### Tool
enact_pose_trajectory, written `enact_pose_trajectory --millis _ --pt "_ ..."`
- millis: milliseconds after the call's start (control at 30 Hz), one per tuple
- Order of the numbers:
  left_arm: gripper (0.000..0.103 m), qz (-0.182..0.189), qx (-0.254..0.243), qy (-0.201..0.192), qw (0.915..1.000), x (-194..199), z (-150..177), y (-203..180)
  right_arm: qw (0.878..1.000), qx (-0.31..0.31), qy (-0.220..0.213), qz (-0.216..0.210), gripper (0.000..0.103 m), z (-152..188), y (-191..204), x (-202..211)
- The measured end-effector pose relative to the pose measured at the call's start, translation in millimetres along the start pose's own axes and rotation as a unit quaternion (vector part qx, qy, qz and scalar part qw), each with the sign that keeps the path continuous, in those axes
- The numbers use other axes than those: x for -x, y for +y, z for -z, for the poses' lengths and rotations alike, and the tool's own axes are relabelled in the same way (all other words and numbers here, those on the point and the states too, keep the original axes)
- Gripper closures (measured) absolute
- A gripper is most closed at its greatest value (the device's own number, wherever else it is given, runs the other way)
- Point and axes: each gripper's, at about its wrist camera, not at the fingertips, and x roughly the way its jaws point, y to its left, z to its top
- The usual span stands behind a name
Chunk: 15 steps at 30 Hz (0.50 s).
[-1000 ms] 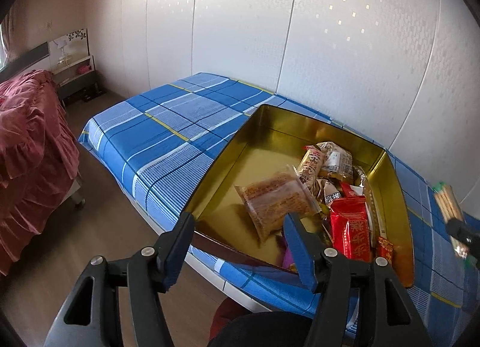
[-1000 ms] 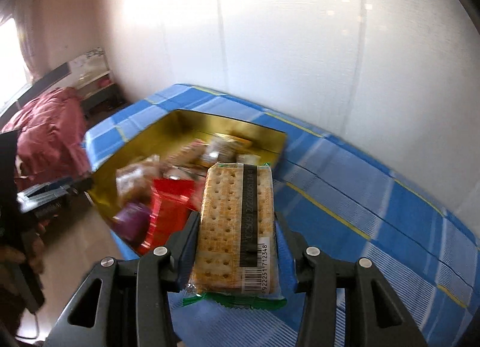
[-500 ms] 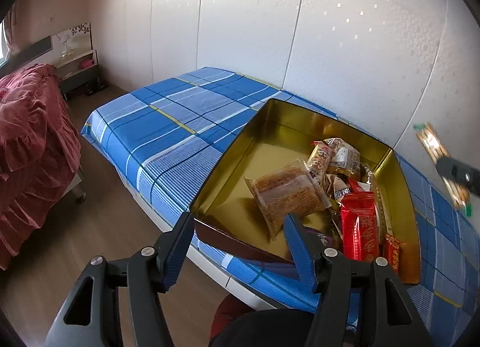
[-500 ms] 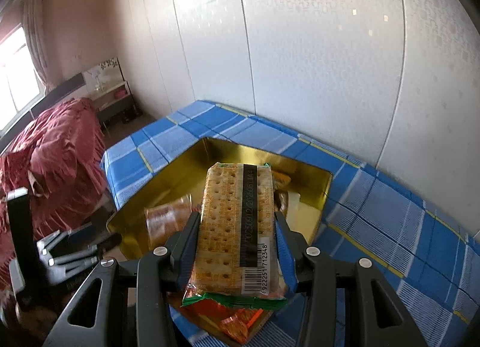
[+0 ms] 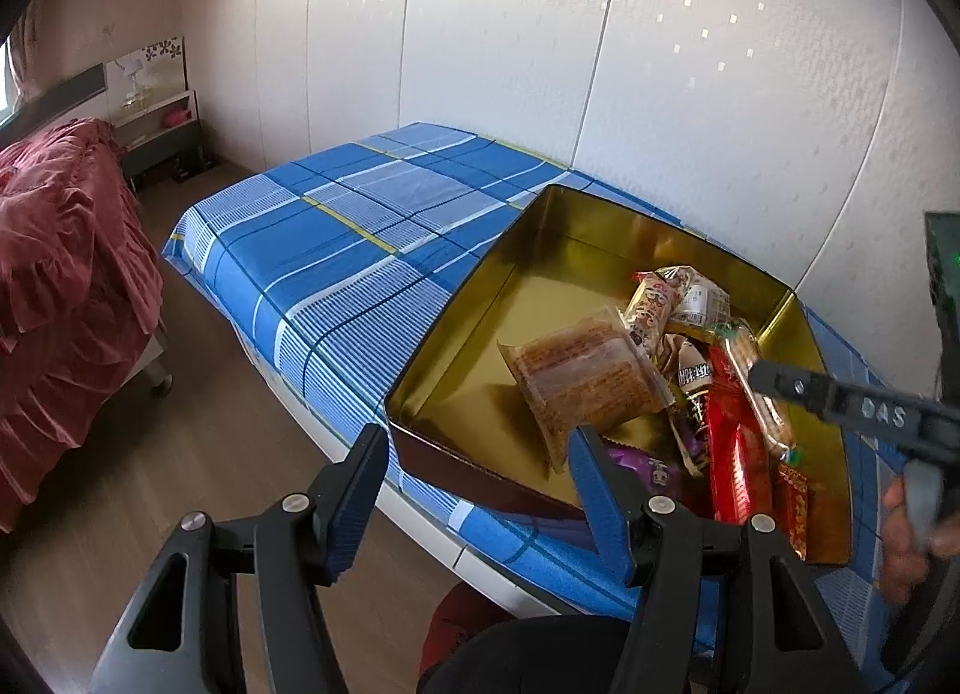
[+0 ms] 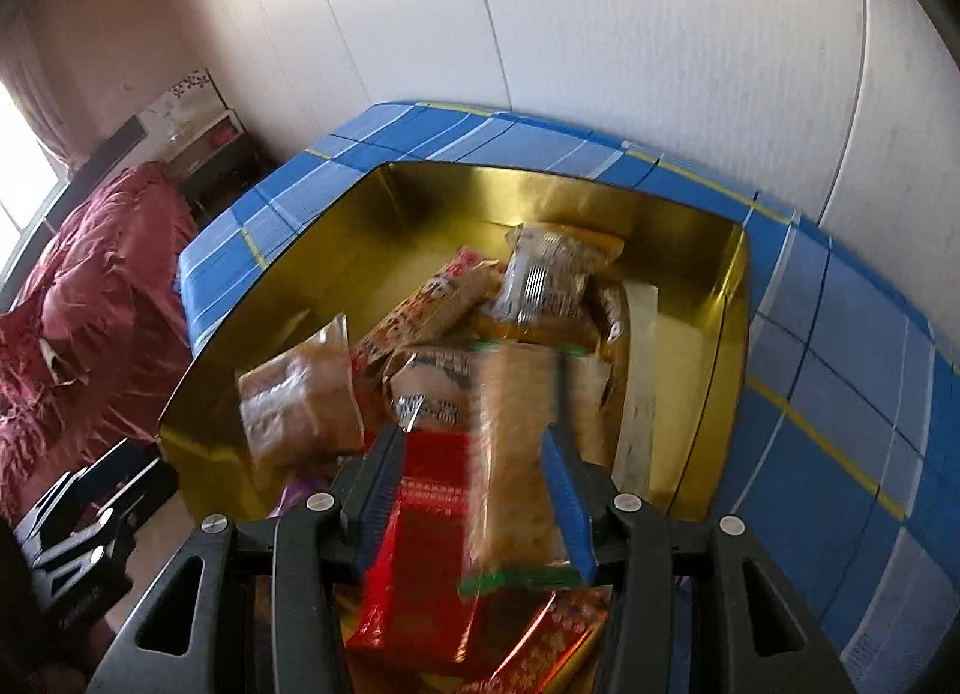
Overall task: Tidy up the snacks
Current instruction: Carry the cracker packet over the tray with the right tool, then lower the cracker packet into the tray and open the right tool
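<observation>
- I am working in a bedroom with pale padded wall panels; a blue checked cloth (image 5: 336, 250) covers the low table, and a bed with a red cover (image 5: 66, 250) stands off to the left.
- The gold tin (image 5: 480, 298) sits on the cloth at its near edge, with its far left half bare and the snacks heaped toward the right side.
- My right gripper (image 6: 474, 484) has the cracker pack (image 6: 522, 454) between its jaws. The pack is blurred and leans against the right pad, with a gap showing at the left pad, so I cannot tell whether the grip is firm.
- The pack hangs over the pile, just above the red packet (image 6: 420, 550) and near the brown pouch (image 6: 300, 400).
- My left gripper (image 5: 474, 490) hovers at the tin's near wall with its jaws open and nothing between them.
- To place the pack well, I judge I should lower it flat until it rests on the packets or on bare gold floor, and release only then.
- Dropping it from height risks cracking the crackers or sliding it out over the low wall.
- Steering toward the empty left half would keep the heap from growing, though the brown pouch partly blocks that way.
- The left gripper should stay clear of the tin's rim so it does not nudge the tin off the edge.
</observation>
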Motion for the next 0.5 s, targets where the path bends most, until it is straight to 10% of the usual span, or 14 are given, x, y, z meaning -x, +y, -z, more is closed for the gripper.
enact_pose_trajectory --millis 500 --pt "0.037 0.009 -0.013 -0.002 0.9999 4.8 2.0 -13.9 0.998 0.035 0.006 0.044 0.070 1.8 10.3 -17.8"
